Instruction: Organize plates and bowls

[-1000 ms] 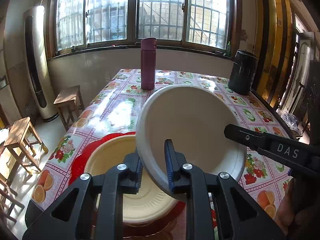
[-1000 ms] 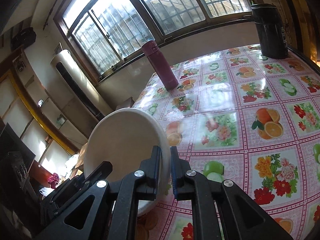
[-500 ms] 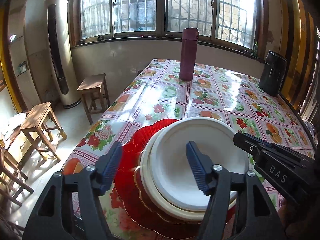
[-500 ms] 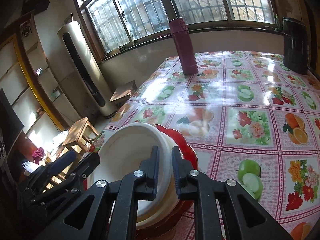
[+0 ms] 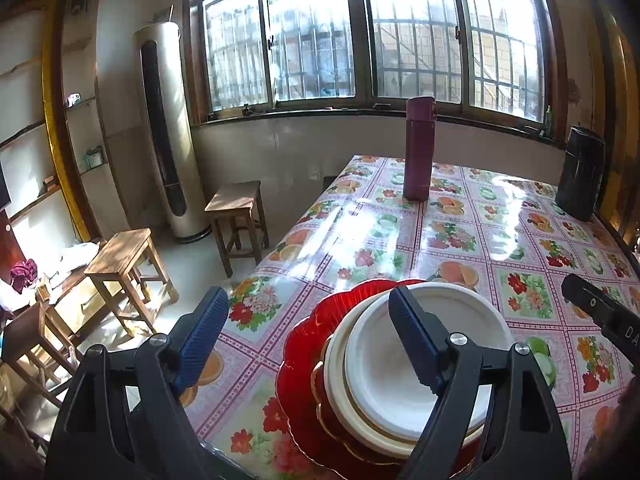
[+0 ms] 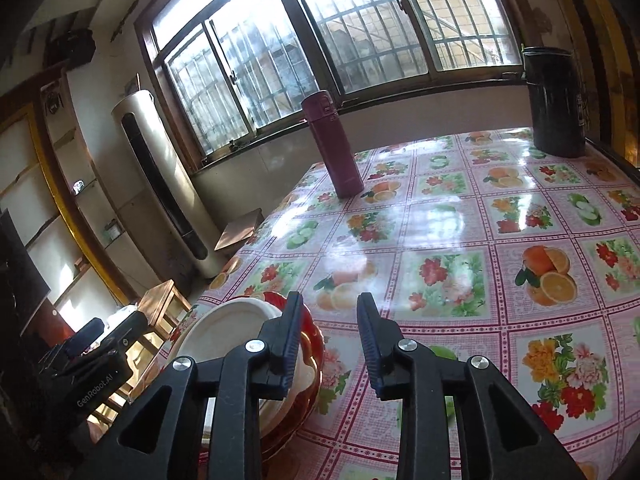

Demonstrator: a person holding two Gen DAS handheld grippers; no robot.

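Both tools (image 5: 308, 336) (image 6: 329, 334) opening, empty.

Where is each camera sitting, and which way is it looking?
Left wrist: sits on the left gripper, looking past its opening fingers at the white plate stacked on the red plate; the right gripper peeks in.
Right wrist: sits on the right gripper, fingers opening with nothing between them, facing the table.
Both show the maroon bottle, the black container and the window.

1. Home dining room: table (image 5: 460, 240) under a fruit-print oilcloth fills centre right.
2. Wooden stools (image 5: 120, 256) lower left, barred windows (image 5: 360, 32) along the top.
3. Floor-standing air conditioner (image 5: 166, 132) upper left.
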